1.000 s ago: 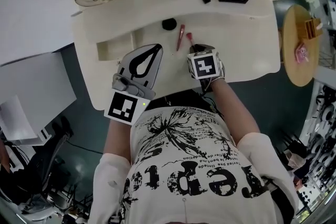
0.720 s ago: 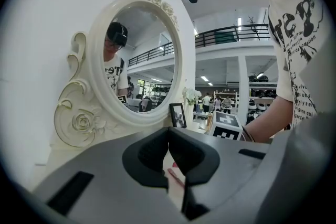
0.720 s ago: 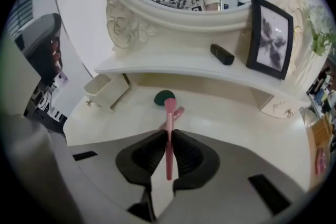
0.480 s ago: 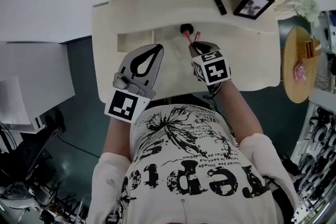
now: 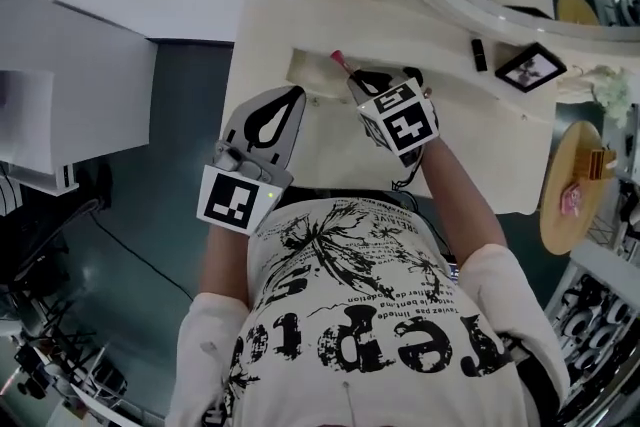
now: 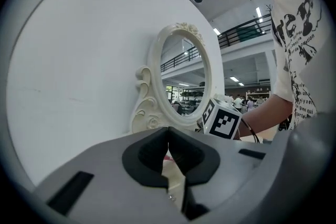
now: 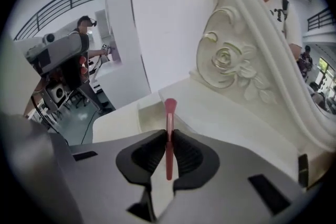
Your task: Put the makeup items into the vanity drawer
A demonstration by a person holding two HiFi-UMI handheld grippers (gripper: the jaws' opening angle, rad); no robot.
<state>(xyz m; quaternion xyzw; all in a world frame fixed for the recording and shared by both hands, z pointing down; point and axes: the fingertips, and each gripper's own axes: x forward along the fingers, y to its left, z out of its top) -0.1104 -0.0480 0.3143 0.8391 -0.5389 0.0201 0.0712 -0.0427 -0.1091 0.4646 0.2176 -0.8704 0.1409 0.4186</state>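
My right gripper [image 5: 358,81] is shut on a pink makeup brush [image 7: 169,128], whose rounded tip sticks out past the jaws. In the head view the brush [image 5: 340,61] hangs over the open vanity drawer [image 5: 303,67], a shallow cream recess in the tabletop. The drawer [image 7: 137,113] lies just beyond the brush tip in the right gripper view. My left gripper [image 5: 294,95] is shut and holds nothing, hovering over the vanity's front left. Its jaws [image 6: 168,150] meet with nothing between them. A black lipstick [image 5: 479,54] lies on the vanity top to the right.
An oval mirror in a carved cream frame [image 6: 152,86] stands at the back of the vanity [image 5: 330,150]. A black picture frame [image 5: 530,67] sits at the right. A round wooden side table [image 5: 568,190] stands further right. A white wall panel is at the left.
The right gripper has lifted the pink brush off the tabletop and carried it left and up to the drawer, rolling as it went. The left gripper has swung left too.
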